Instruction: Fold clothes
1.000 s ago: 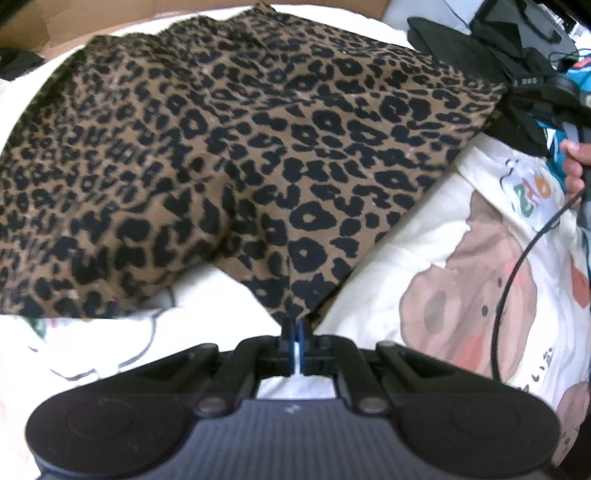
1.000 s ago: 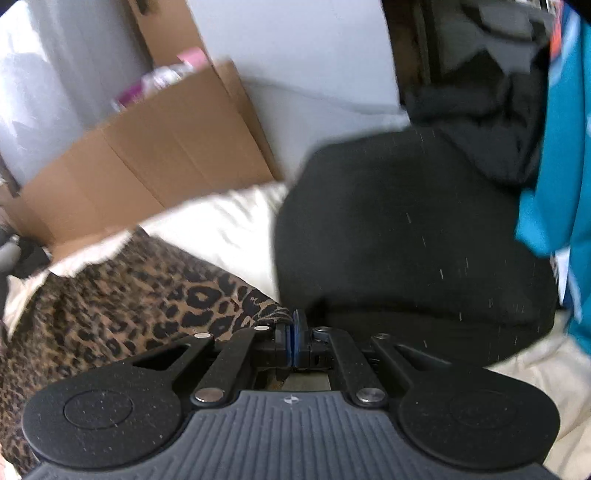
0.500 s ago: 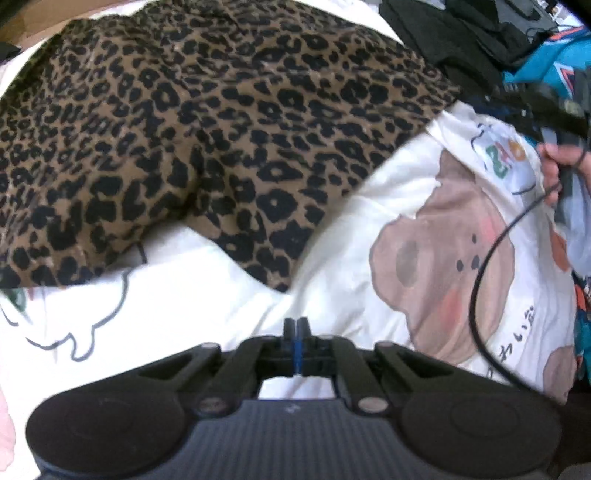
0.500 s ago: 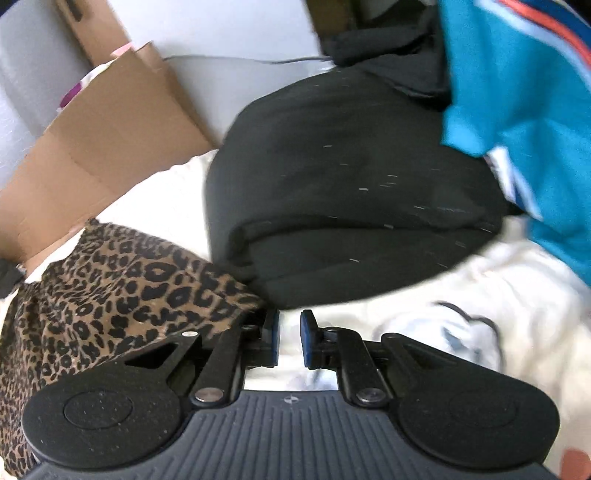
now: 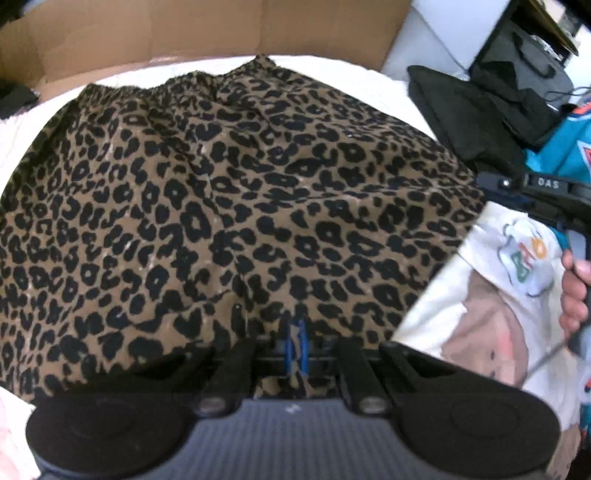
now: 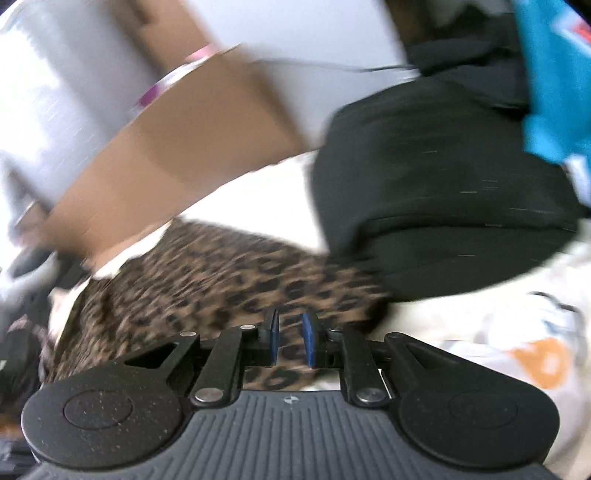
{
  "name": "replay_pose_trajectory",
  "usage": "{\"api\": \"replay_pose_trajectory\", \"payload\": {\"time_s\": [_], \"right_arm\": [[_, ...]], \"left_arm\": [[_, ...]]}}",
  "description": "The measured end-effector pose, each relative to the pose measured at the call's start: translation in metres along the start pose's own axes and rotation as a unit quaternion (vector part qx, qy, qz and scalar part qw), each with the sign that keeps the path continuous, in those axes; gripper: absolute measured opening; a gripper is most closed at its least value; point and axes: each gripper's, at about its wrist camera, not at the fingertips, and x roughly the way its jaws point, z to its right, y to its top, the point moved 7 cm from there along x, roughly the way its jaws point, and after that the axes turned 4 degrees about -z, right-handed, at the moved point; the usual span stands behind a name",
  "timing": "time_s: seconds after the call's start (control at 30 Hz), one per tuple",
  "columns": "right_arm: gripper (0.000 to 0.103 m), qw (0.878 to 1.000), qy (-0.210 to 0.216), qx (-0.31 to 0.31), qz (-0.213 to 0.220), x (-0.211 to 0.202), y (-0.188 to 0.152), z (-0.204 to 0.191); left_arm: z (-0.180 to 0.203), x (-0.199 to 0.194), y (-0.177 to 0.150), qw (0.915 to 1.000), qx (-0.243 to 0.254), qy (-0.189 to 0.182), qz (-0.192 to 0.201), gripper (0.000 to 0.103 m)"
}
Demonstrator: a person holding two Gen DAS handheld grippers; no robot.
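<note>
**Ana:** Skirt (image 5: 236, 206), just one, leopard print: black spots on brown, a gathered band along its far edge. It lay spread on the bedsheet (image 5: 491, 295), ripples running through the middle, its near hem under the left gripper (image 5: 296, 341).

**Ben:** And that gripper's fingers?

**Ana:** Nearly pressed together, blue pads pinching a strip of the hem between them. The right gripper (image 6: 291, 341) was different: jaws opening, a clear gap between the pads, spotted cloth lying below the gap but not squeezed. That view was blurred.

**Ben:** How many other clothes?

**Ana:** I counted one black garment (image 6: 443, 206), bundled just beyond the skirt's right corner, and one teal garment (image 6: 550, 85) behind it. More dark cloth sat farther back; I couldn't tell how many pieces.

**Ben:** Anything else?

**Ana:** One cardboard box (image 5: 207, 33) past the skirt's far edge, and one hand (image 5: 574, 295) at the right rim of the left view, holding the other gripper's handle. The sheet was cream with a bear cartoon.
</note>
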Motion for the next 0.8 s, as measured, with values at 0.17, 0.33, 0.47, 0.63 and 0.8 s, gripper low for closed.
{"api": "replay_pose_trajectory", "payload": {"time_s": [0.17, 0.33, 0.47, 0.63, 0.8], "right_arm": [[0.034, 0.999, -0.013, -0.034, -0.016, 0.025, -0.013, -0.018], [0.036, 0.992, -0.052, -0.100, -0.062, 0.046, -0.034, -0.018], [0.036, 0.985, -0.073, -0.136, -0.075, 0.045, -0.038, -0.021], [0.037, 0.983, -0.079, -0.136, -0.094, 0.028, -0.038, -0.028], [0.036, 0.992, -0.038, -0.079, -0.086, 0.001, -0.023, -0.040]], "left_arm": [[0.003, 0.024, -0.010, 0.9995, 0.011, -0.001, -0.029, 0.005], [0.012, 0.032, -0.024, 0.9968, 0.023, -0.026, -0.072, 0.004], [0.015, 0.030, -0.025, 0.9904, 0.071, -0.054, -0.106, 0.006], [0.002, 0.020, -0.005, 0.9851, 0.096, -0.057, -0.131, 0.016], [-0.009, 0.006, 0.019, 0.9824, 0.108, -0.046, -0.146, 0.032]]}}
